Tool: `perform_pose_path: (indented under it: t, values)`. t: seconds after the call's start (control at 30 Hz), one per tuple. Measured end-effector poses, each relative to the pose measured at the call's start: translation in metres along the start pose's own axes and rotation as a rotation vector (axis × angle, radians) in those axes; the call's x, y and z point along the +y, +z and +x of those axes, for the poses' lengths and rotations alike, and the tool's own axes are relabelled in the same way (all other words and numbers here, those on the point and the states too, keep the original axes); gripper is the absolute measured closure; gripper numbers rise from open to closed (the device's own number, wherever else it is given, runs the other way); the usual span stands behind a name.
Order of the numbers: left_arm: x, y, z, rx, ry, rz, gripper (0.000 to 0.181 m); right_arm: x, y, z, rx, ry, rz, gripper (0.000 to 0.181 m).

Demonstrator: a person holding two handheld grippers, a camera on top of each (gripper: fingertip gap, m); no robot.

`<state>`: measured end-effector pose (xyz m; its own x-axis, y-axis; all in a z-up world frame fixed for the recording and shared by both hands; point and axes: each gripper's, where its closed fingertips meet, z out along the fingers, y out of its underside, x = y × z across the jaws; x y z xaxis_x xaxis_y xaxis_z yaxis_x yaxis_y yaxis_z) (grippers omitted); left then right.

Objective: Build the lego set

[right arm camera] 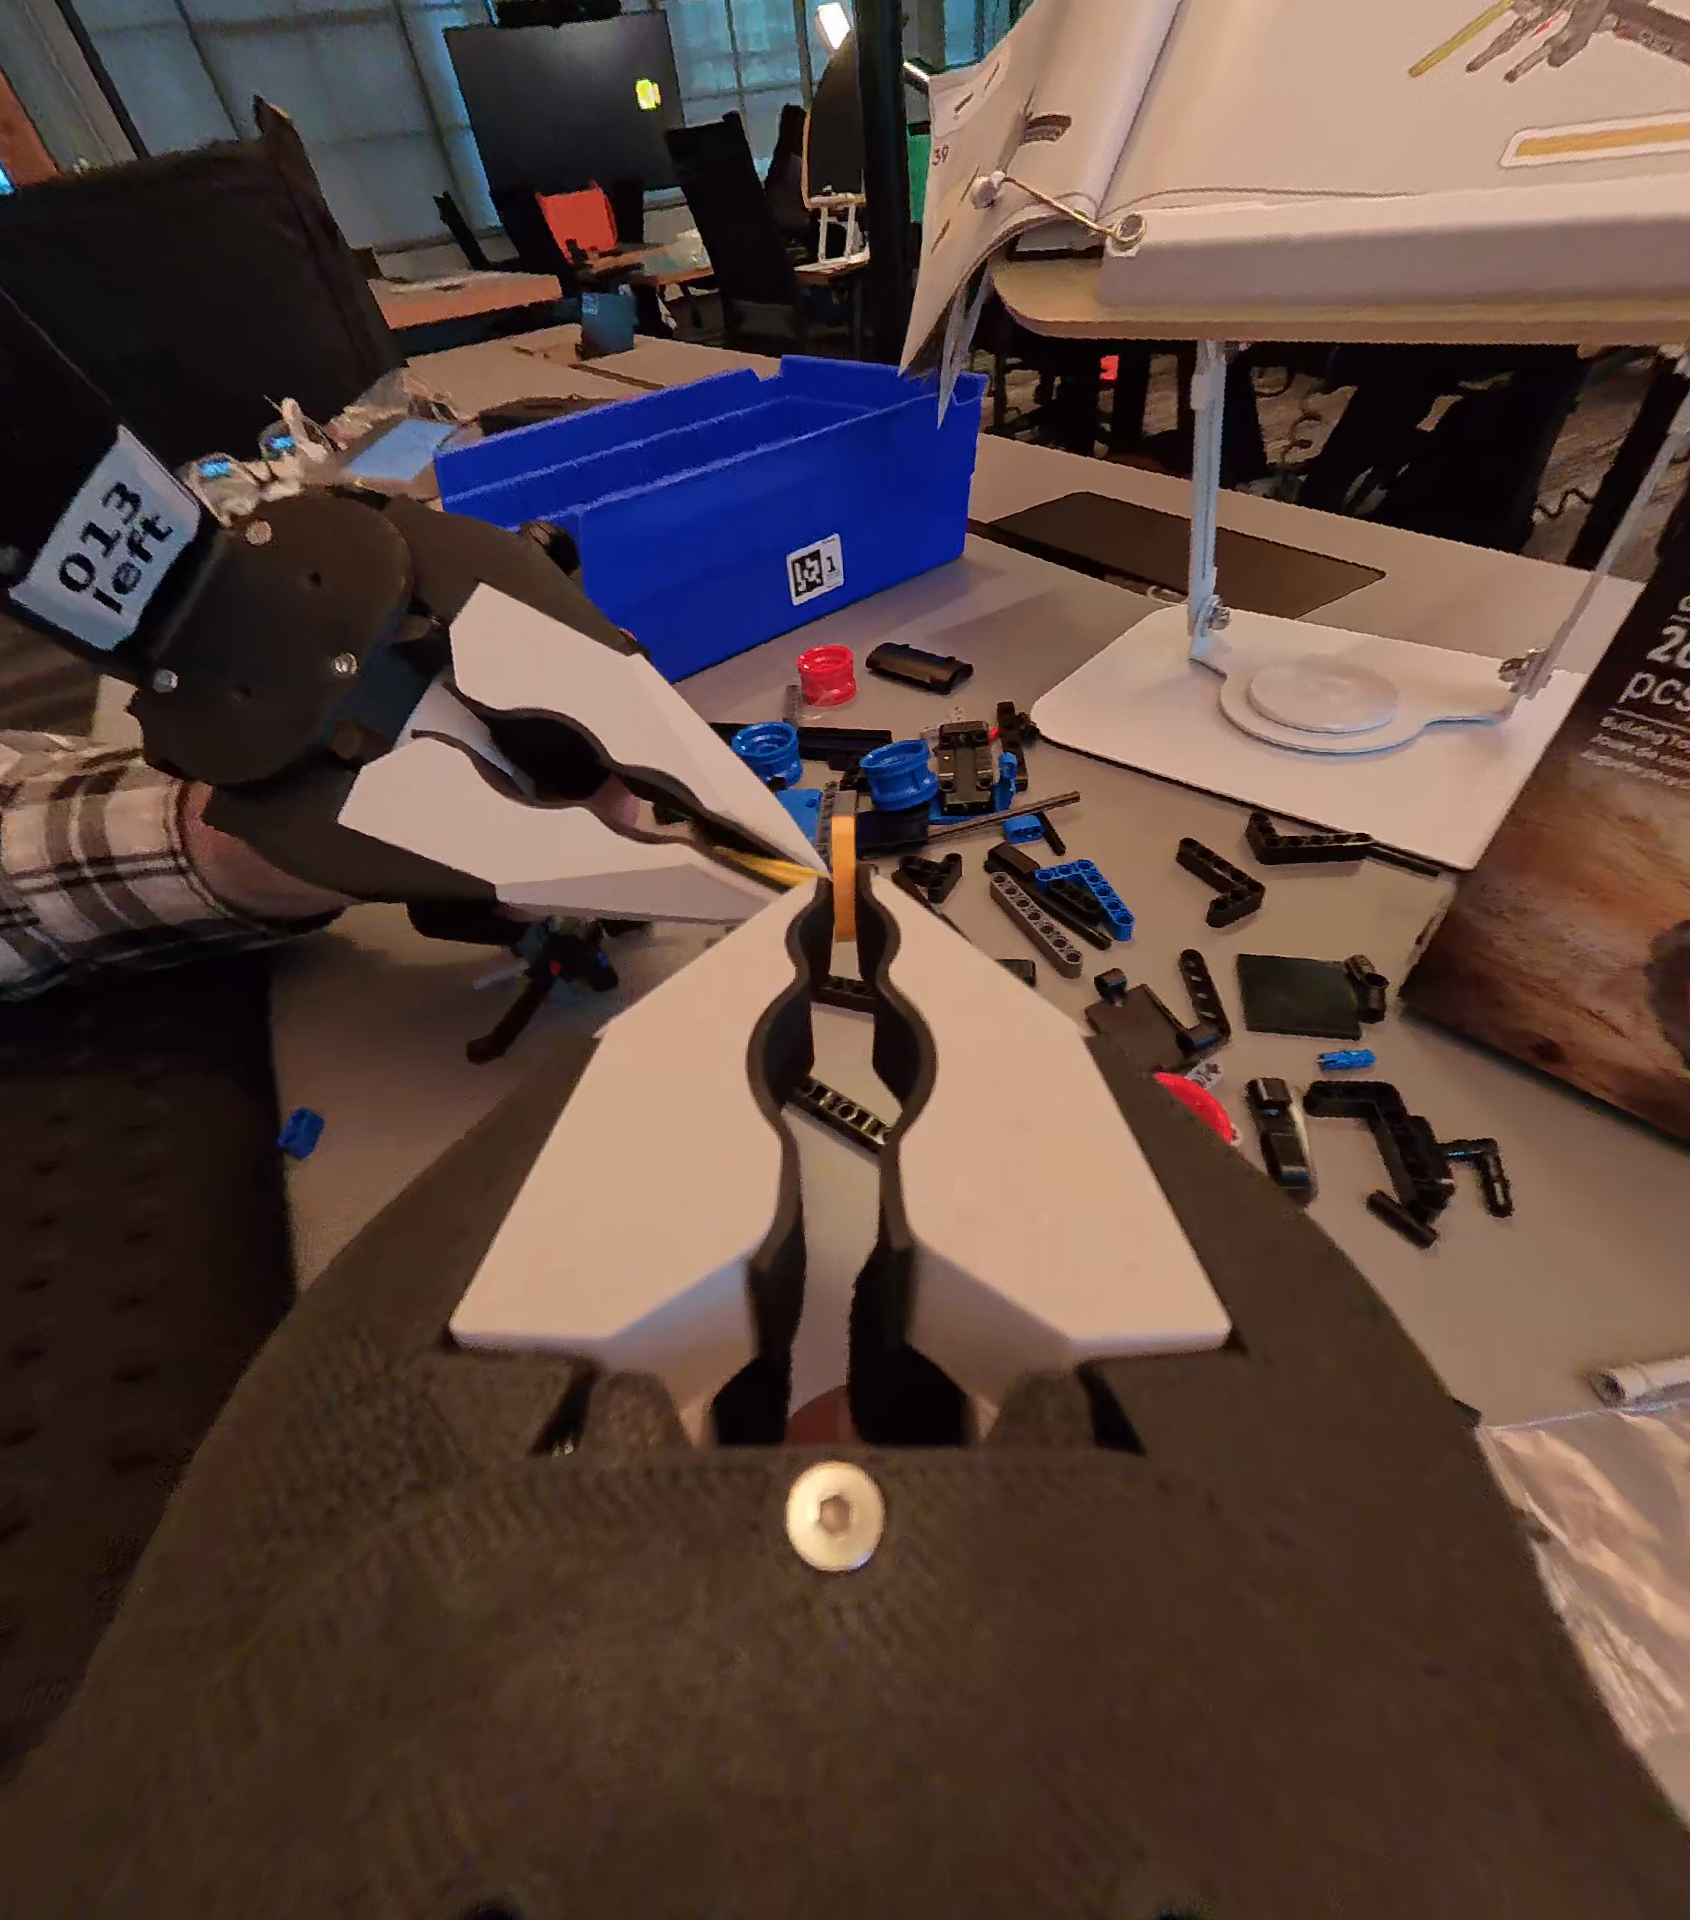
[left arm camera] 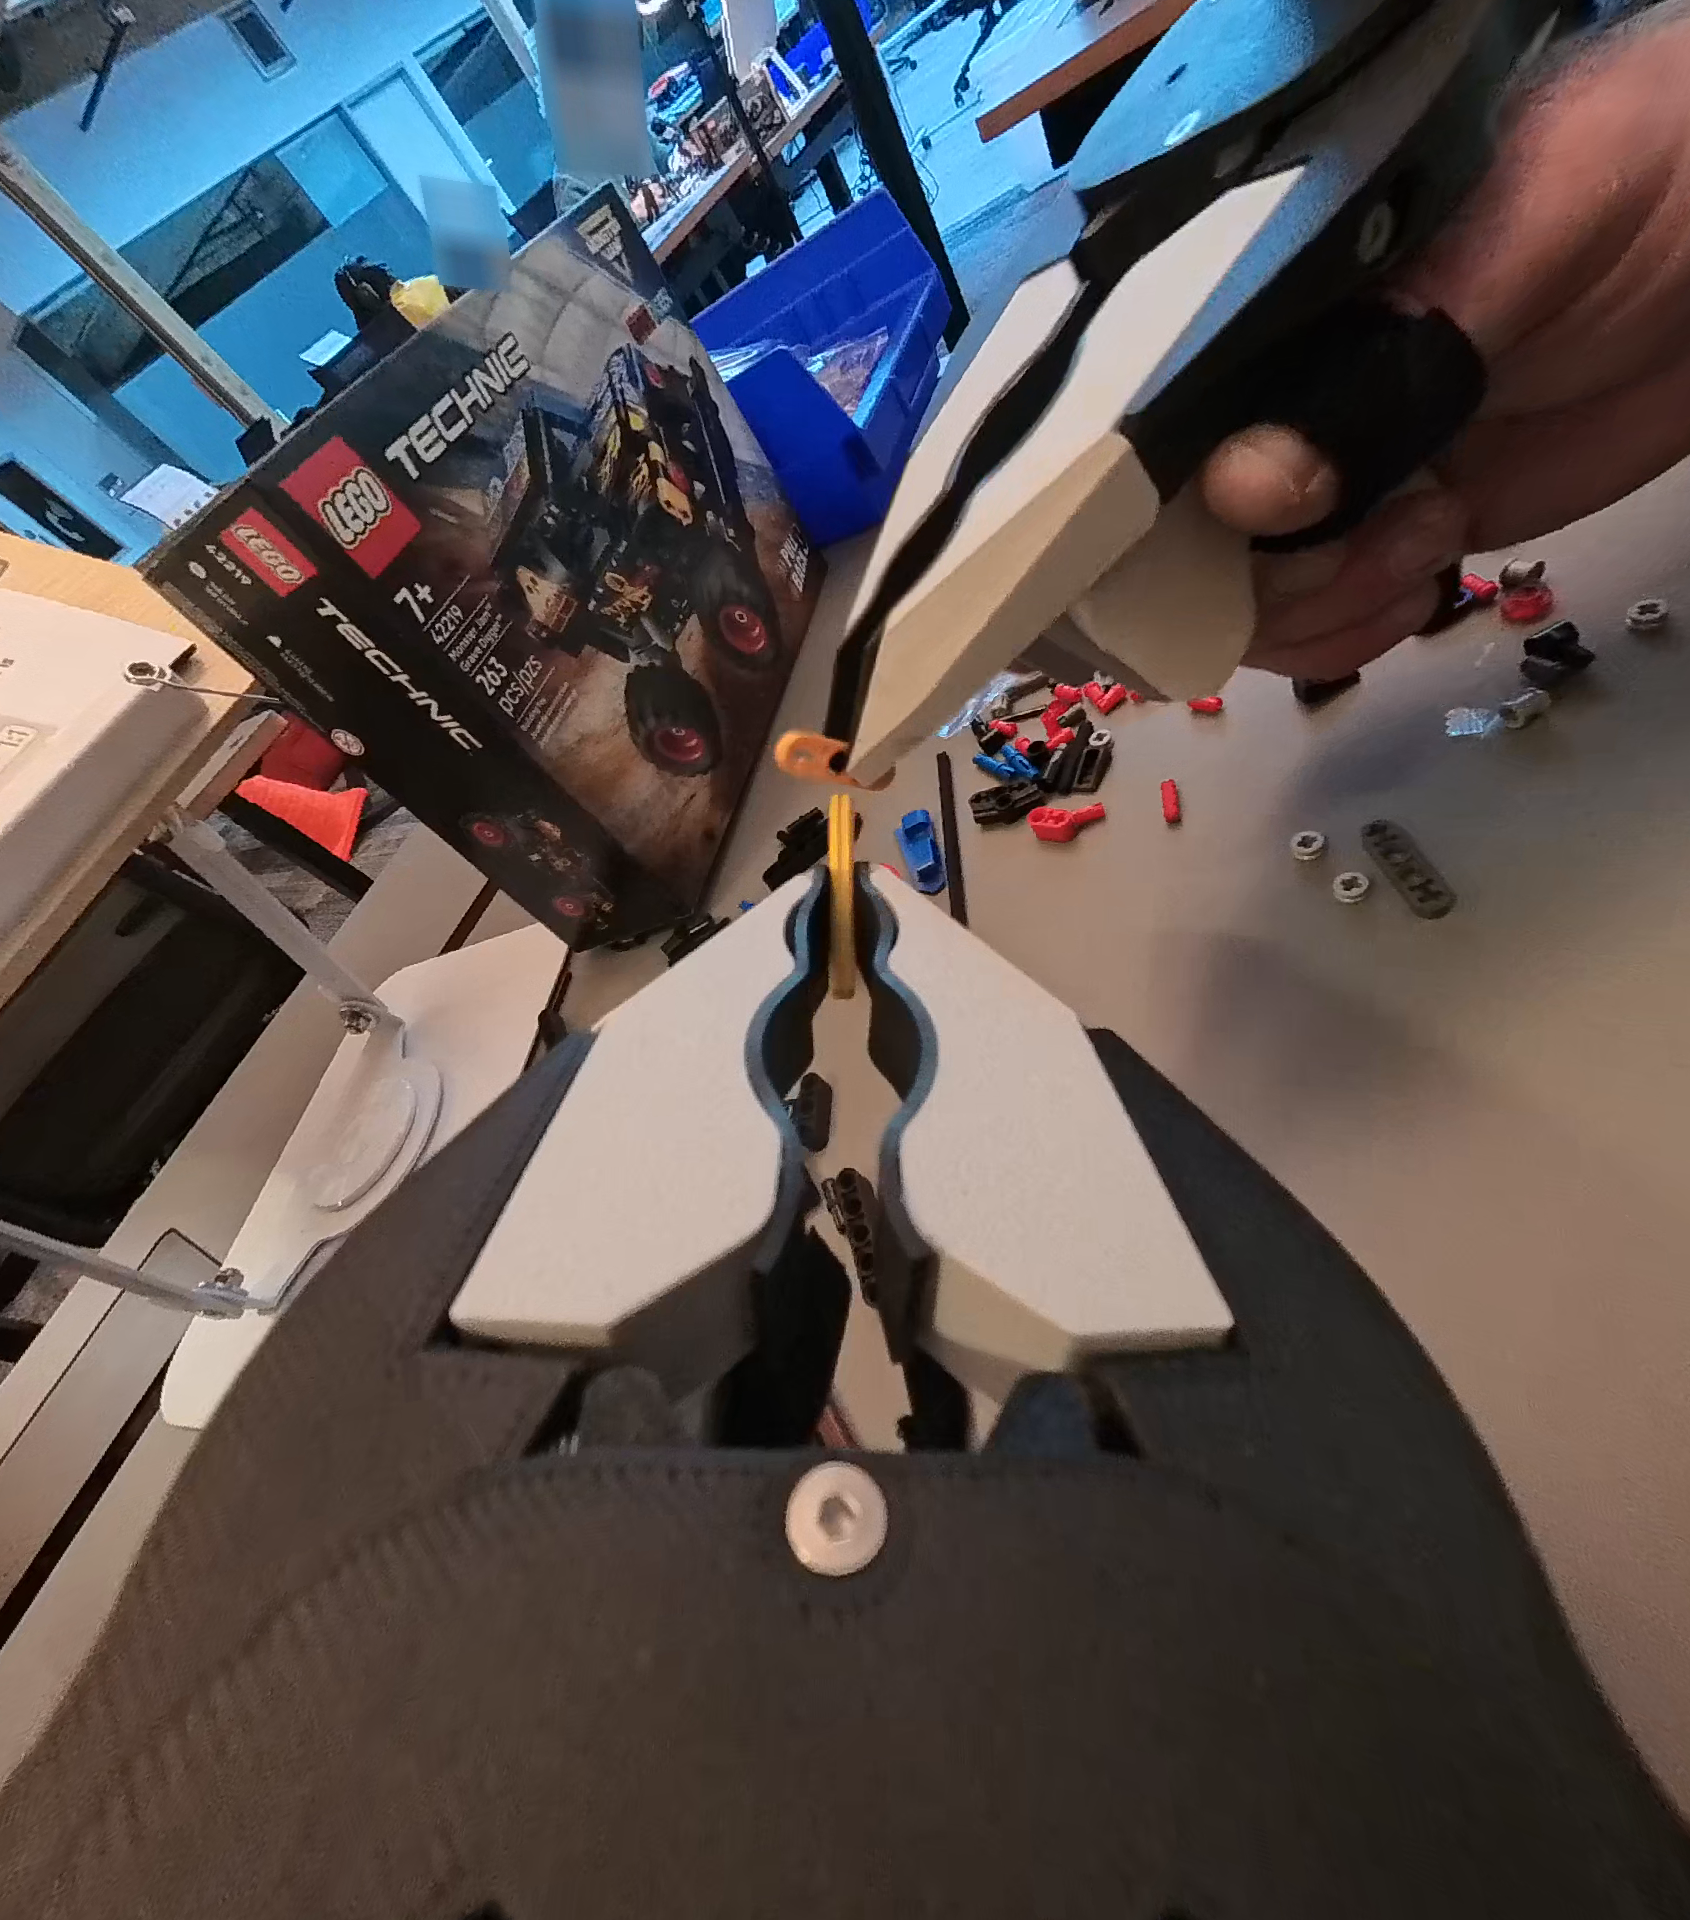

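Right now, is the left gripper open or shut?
Shut: the left gripper has its white fingertips pinched on a thin yellow piece standing on edge between them, held above the table.

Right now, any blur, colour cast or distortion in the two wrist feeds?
Left wrist view: cold blue cast in the background, the right tool and the hand behind it motion-smeared, soft shadows on the table, strong wide-angle bending at the edges. Right wrist view: warmer and dimmer, loose parts sharp, the left tool slightly soft, glare on the plastic bag.
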<state>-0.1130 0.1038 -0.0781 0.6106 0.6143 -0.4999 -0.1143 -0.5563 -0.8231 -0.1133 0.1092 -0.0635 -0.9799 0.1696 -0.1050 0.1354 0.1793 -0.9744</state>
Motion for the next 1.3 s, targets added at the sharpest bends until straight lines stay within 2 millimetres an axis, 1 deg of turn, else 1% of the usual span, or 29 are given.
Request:
perform_pose_path:
  t: [0.27, 0.47, 0.67, 0.8, 1.0, 1.3]
  values:
    - [0.003, 0.001, -0.008, -0.037, -0.033, -0.022, 0.179, 0.002, 0.003, 0.003, 0.099, -0.138, -0.028, 0.18]
    - [0.006, 0.002, -0.01, -0.043, -0.049, -0.045, 0.179, 0.005, 0.007, 0.006, 0.186, -0.255, -0.071, 0.18]
    - [0.005, 0.002, -0.011, -0.051, -0.07, -0.048, 0.18, 0.007, 0.006, 0.017, 0.266, -0.267, -0.095, 0.18]
    - [0.01, 0.004, -0.013, -0.062, -0.084, -0.077, 0.179, 0.008, 0.009, 0.015, 0.272, -0.28, -0.102, 0.18]
    - [0.01, 0.005, -0.011, -0.054, -0.089, -0.083, 0.179, 0.011, 0.012, 0.017, 0.307, -0.298, -0.127, 0.18]
    - [0.011, 0.006, -0.012, -0.067, -0.126, -0.108, 0.179, 0.009, 0.013, 0.017, 0.358, -0.35, -0.14, 0.18]
